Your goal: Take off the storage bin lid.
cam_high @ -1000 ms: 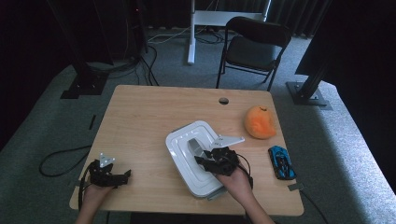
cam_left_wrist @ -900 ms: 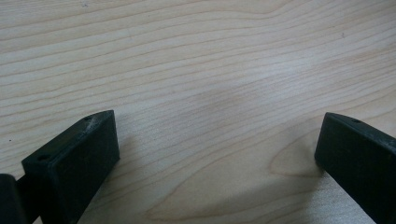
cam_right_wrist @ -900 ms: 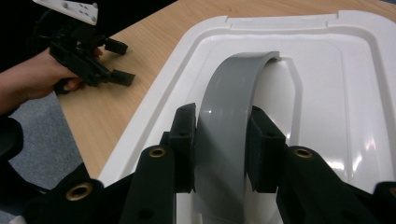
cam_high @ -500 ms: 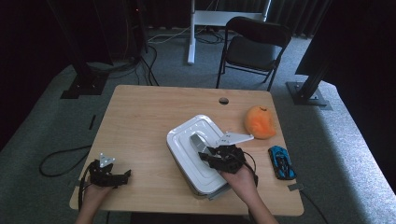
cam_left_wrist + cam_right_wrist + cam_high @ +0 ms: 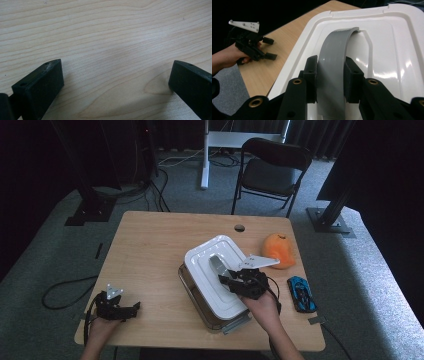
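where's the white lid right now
In the high view the white lid sits right of the table's middle, tilted over the clear box, its grey handle clamped in the right claw, left of the orange toy.

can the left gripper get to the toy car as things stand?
Probably not directly. The left gripper sits open at the table's near-left corner; the blue toy car lies far right, with the box lid and right gripper between.

The high view looks forward and down from above the person's side, taking in the whole table (image 5: pixel 150 240). The left gripper view sits very close over bare tabletop, probably facing down. The right gripper view looks along the white lid (image 5: pixel 387 50); it shares the lid (image 5: pixel 215 270) with the high view.
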Demonstrator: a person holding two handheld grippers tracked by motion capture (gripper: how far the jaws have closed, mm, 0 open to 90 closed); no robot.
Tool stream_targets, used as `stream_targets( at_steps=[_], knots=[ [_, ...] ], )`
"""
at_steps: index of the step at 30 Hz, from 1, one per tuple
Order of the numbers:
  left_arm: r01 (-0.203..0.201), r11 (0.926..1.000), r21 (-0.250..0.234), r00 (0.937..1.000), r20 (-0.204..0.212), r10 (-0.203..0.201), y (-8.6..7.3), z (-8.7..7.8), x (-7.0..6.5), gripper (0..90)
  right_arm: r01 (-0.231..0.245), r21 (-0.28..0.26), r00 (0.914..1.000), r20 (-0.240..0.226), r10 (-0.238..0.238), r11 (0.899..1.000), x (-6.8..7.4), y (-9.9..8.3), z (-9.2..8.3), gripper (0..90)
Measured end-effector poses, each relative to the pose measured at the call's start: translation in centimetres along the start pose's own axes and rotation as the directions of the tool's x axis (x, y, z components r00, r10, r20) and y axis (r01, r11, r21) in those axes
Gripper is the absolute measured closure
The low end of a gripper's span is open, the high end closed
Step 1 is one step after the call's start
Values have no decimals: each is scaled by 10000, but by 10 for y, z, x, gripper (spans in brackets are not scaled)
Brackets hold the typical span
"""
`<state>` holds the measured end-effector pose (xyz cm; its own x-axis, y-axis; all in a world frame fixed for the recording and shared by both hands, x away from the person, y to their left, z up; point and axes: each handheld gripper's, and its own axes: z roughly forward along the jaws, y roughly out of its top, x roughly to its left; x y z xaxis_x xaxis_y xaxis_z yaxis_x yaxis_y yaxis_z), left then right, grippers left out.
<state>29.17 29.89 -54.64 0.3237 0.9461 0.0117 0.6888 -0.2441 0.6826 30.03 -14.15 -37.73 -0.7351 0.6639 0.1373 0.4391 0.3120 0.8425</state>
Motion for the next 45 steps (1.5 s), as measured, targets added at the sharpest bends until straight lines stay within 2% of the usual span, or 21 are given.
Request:
stream_targets(
  at_steps=[14, 27, 32, 45],
  knots=[
    [24, 10000, -23, 10000, -4, -24, 0, 0, 0, 2, -217, -291, 9991, 358, 227, 9993, -20, 16, -5, 685],
    [15, 10000, -49, 10000, -13, -15, 0, 0, 0, 2, -528, -362, 9955, 768, 554, 9979, -42, 24, 2, 684],
    [-9, 10000, -15, 10000, -7, 9, 0, 0, 0, 2, -715, -328, 9920, 1017, 745, 9969, -56, 26, 7, 684],
    [-10, 10000, -20, 10000, -11, 10, 0, 0, 0, 2, -976, -568, 9872, 1212, 1039, 9936, -83, 41, 17, 684]
  ],
)
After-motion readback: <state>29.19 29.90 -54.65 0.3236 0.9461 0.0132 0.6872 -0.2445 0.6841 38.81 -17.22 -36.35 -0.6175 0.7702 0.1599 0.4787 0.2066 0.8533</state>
